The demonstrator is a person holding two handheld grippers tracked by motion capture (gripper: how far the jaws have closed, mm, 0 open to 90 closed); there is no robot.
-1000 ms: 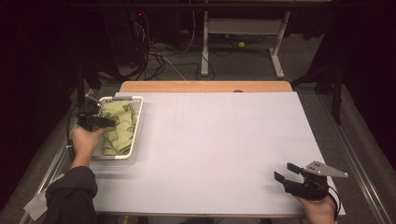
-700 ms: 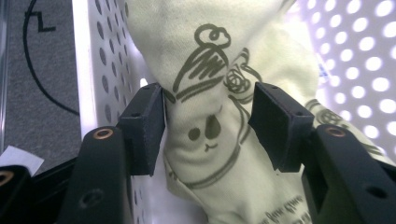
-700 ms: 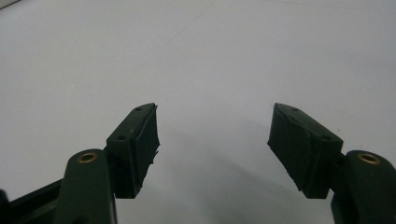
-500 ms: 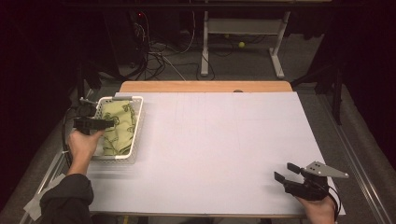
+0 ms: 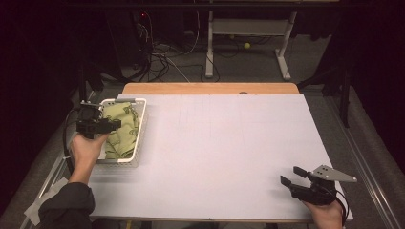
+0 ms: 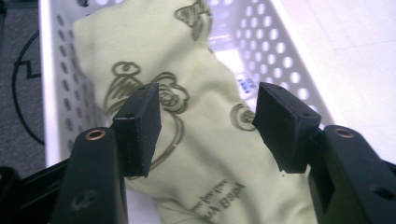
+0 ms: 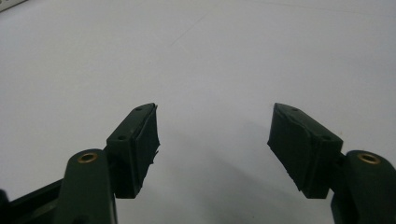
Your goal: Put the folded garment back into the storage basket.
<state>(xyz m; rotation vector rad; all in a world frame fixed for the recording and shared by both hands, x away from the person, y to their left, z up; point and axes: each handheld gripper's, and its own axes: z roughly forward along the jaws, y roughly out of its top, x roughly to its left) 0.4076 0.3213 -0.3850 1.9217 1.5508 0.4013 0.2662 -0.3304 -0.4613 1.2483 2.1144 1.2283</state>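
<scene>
A pale green cloth (image 5: 122, 136) with dark printed figures lies bunched in a white perforated basket (image 5: 125, 101) at the table's left edge. My left gripper (image 5: 114, 125) hovers over the basket's left side, pointing right across the cloth. In the left gripper view the cloth (image 6: 140, 42) lies under and beyond my left gripper (image 6: 208, 116). Its jaws have just been opening, and the pads do not press on the cloth. My right gripper (image 5: 292, 175) rests open at the table's near right corner. In its own view my right gripper (image 7: 215, 135) has only bare table between its pads.
The white tabletop (image 5: 224, 143) spreads wide between the basket and the right hand, with a wooden strip (image 5: 210, 88) along its far edge. The basket wall (image 6: 266, 42) has rows of round holes. Cables and table legs stand on the dark floor behind.
The left hand has lifted a little and drawn back toward the basket's left side, jaws wider. The right gripper has kept still.
</scene>
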